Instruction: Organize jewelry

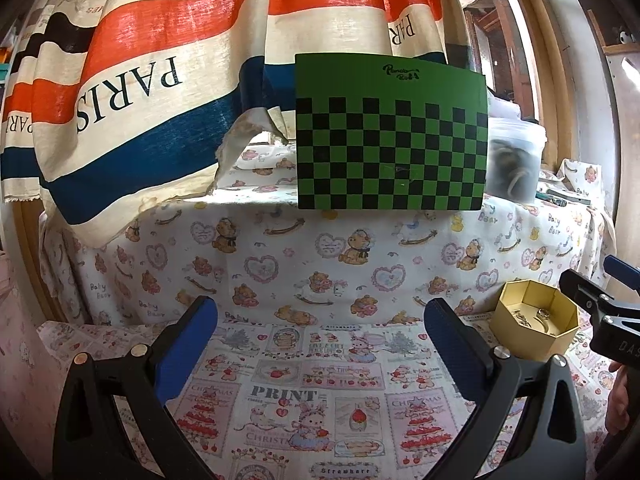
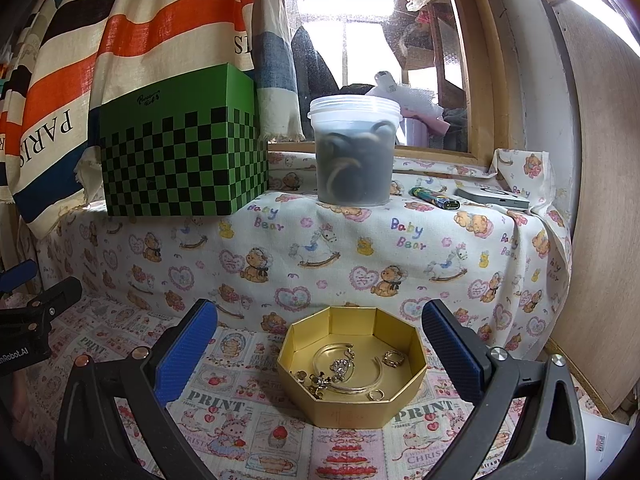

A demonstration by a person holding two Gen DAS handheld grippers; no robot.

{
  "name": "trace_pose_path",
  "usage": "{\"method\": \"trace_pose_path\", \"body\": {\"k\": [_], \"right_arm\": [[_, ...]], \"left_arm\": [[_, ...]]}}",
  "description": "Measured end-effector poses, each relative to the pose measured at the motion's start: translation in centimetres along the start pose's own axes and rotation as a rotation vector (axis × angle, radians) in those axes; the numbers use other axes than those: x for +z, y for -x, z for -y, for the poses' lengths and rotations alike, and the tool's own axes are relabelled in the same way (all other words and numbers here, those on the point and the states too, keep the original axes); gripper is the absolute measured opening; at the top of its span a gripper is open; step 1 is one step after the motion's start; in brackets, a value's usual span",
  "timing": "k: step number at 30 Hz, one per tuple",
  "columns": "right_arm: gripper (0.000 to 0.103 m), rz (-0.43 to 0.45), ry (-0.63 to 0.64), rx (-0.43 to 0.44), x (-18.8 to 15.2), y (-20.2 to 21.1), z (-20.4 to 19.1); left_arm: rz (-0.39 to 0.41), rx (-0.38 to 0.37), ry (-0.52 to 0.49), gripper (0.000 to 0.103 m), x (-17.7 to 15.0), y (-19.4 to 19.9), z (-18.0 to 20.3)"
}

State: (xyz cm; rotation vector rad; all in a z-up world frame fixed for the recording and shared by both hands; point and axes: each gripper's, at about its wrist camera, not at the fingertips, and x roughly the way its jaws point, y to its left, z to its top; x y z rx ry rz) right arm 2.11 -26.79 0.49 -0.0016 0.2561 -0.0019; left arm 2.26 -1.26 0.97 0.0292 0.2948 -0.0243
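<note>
A gold octagonal box [image 2: 352, 404] sits on the printed tablecloth, straight ahead of my right gripper [image 2: 320, 344]. Inside lie a gold bangle [image 2: 362, 388], several rings [image 2: 393, 358] and a sparkly charm [image 2: 341, 366]. My right gripper is open and empty, its blue pads [image 2: 186, 354] apart just before the box. My left gripper [image 1: 320, 344] is open and empty over bare cloth. The box [image 1: 534, 334] shows at its right, with the right gripper [image 1: 600, 304] behind it.
A green checkered box [image 2: 180, 148] stands on the raised shelf at the left, a lidded plastic tub [image 2: 354, 152] beside it. A lighter [image 2: 434, 198] and a flat white device [image 2: 494, 198] lie at the shelf's right. A striped curtain [image 1: 140, 80] hangs behind.
</note>
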Motion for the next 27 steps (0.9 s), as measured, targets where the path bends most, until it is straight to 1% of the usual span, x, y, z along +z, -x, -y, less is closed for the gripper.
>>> {"method": "trace_pose_path", "body": {"k": [17,27], "right_arm": [[0.103,-0.001,0.003,0.004,0.05,-0.07,-0.1],[0.103,-0.01,0.012,0.01,-0.11,-0.15,0.17]], "left_arm": [[-0.002,0.005,0.001,0.103,-0.1,0.18,-0.02],[-0.018,-0.013,-0.024,0.103,-0.06,-0.04,0.53]]}}
